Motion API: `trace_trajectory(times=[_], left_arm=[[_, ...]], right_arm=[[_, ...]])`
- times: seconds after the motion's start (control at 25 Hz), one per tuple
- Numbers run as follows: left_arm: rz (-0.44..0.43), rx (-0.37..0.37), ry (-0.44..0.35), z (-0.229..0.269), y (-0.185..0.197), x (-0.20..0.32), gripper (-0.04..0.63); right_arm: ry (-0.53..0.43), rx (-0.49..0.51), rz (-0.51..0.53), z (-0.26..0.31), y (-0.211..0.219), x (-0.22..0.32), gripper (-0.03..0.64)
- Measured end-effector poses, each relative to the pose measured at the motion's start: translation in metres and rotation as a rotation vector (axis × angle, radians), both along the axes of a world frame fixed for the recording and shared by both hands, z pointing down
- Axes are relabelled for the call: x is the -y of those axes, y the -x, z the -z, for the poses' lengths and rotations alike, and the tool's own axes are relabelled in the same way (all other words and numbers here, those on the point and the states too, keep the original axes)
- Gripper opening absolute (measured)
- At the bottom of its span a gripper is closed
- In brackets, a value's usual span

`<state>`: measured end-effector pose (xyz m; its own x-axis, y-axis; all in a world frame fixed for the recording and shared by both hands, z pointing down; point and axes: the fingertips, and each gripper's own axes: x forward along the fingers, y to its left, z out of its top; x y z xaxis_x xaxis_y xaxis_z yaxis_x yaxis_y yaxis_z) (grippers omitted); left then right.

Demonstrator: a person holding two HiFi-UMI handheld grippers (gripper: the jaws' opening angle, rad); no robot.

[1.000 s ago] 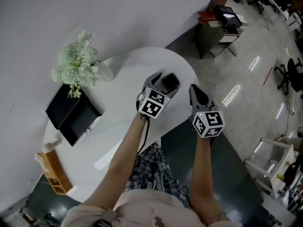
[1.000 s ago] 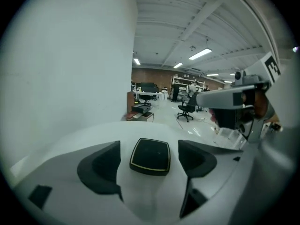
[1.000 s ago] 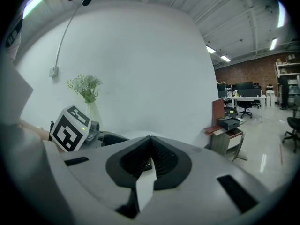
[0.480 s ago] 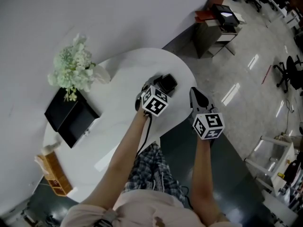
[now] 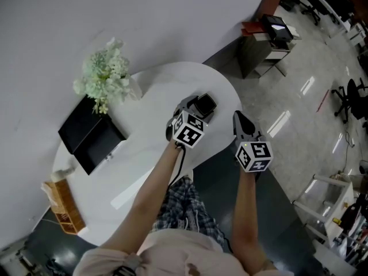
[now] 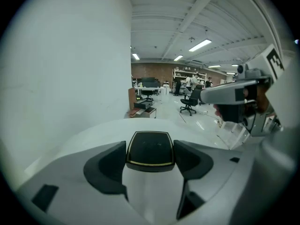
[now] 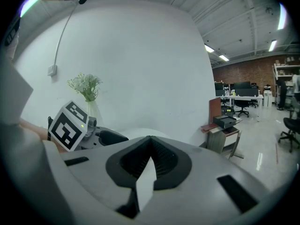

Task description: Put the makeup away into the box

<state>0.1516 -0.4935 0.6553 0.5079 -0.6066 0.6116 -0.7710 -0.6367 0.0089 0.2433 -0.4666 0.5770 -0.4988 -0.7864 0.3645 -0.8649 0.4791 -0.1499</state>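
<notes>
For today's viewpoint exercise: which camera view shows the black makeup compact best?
The left gripper view: the black makeup compact sits close and centred, gold trim visible, between the left gripper's closing tongs. The head view shows it only small and dark at that gripper's tip. The right gripper view does not show it clearly.

My left hand-held gripper (image 5: 201,107) and right hand-held gripper (image 5: 237,117) are grey, with black pads and cubes of black-and-white square markers. The left jaws are closing on a black compact (image 6: 150,146). I wear a pale pink top (image 5: 172,250) and checked trousers (image 5: 184,207).
</notes>
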Motion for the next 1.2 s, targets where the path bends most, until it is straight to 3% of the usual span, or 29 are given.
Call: trace_trajectory(times=[0.28,0.44,0.72,1.2], left_arm=[[0.116,-0.034,-0.062,0.044,0.051,-0.027,0.333],[0.245,-0.062,-0.096,0.064,0.105,-0.048,0.333],[0.473,-0.077,-0.139,0.079,0.219,-0.095,0.333],[0.843,-0.066,-0.116,0.063,0.399,-0.202,0.333]], right_arm=[[-0.001,0.005,0.064,0.013,0.04,-0.012,0.017],[0.002,0.007,0.148,0.017,0.086,-0.02,0.017],[-0.001,0.015,0.355,0.02,0.202,-0.042,0.017],[0.007,0.036,0.76,0.023,0.404,-0.118,0.017]])
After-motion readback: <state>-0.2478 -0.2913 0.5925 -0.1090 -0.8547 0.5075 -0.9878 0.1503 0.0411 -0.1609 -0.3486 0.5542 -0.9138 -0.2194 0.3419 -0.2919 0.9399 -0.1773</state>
